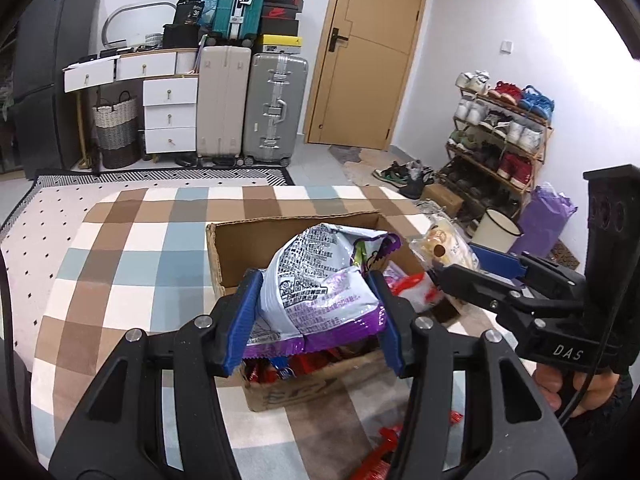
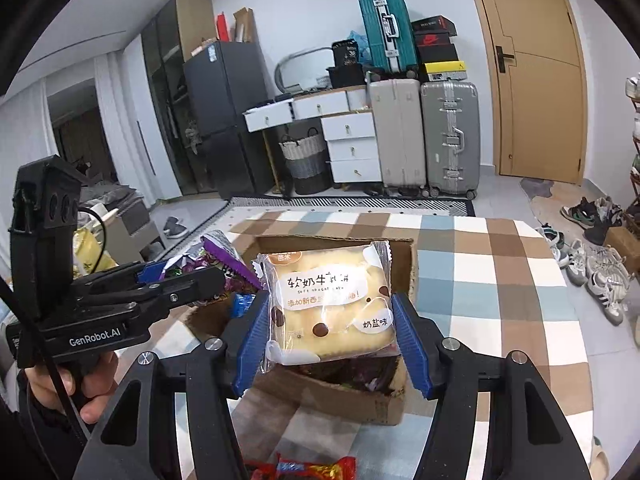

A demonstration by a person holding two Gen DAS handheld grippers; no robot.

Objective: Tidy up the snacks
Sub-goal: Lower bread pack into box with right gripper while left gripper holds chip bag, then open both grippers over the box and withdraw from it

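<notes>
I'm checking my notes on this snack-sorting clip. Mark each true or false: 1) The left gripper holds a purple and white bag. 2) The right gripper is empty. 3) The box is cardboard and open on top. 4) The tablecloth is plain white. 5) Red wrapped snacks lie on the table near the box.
1) True: the left gripper is clamped on the purple and white bag.
2) False: the right gripper holds a clear-wrapped cake.
3) True: the box is open cardboard.
4) False: the tablecloth is checked brown, blue and white.
5) True: red snacks lie on the table.
</notes>
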